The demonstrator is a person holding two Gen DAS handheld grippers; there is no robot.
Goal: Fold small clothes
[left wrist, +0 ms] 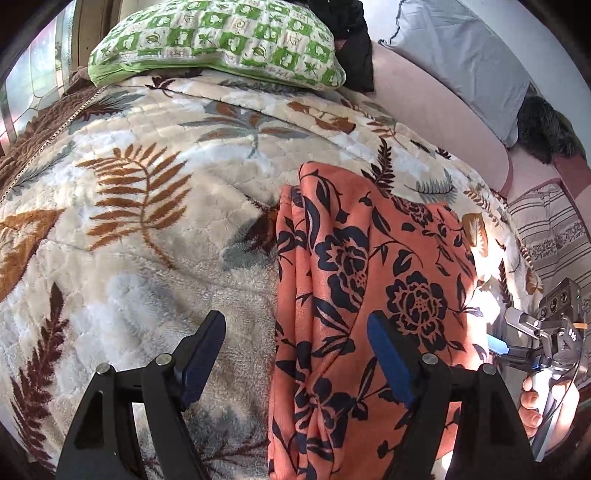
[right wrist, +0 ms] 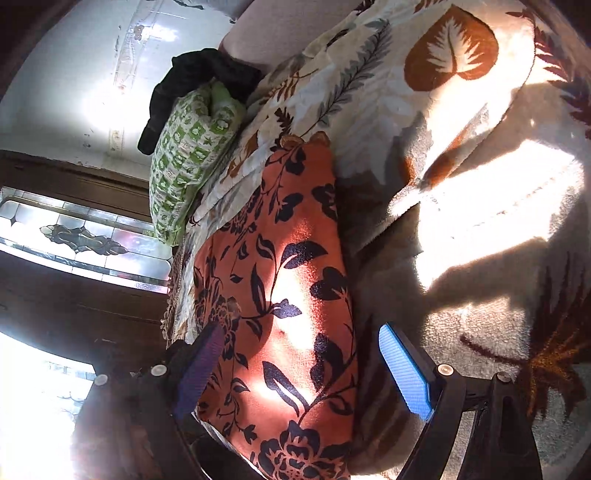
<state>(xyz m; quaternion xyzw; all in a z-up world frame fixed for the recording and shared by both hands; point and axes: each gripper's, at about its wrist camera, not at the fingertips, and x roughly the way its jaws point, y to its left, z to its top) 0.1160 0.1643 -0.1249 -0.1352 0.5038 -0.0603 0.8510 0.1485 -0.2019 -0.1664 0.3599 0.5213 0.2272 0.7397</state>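
An orange garment with a dark floral print (left wrist: pixel 354 280) lies folded in a long strip on a cream leaf-patterned blanket (left wrist: pixel 155 192). My left gripper (left wrist: pixel 295 354) is open above the garment's near left edge, one finger over the blanket and one over the cloth. The right gripper shows at the right edge of the left wrist view (left wrist: pixel 517 343), held in a hand beside the garment. In the right wrist view the right gripper (right wrist: pixel 301 365) is open, its fingers on either side of the garment (right wrist: pixel 288 280), which lies partly in sunlight.
A green-and-white patterned pillow (left wrist: pixel 221 40) lies at the head of the bed, with a dark cloth (left wrist: pixel 351 26) behind it. A pink sheet (left wrist: pixel 436 110) and a grey pillow (left wrist: pixel 461 55) are at the right. A window (right wrist: pixel 74 236) shows at the left.
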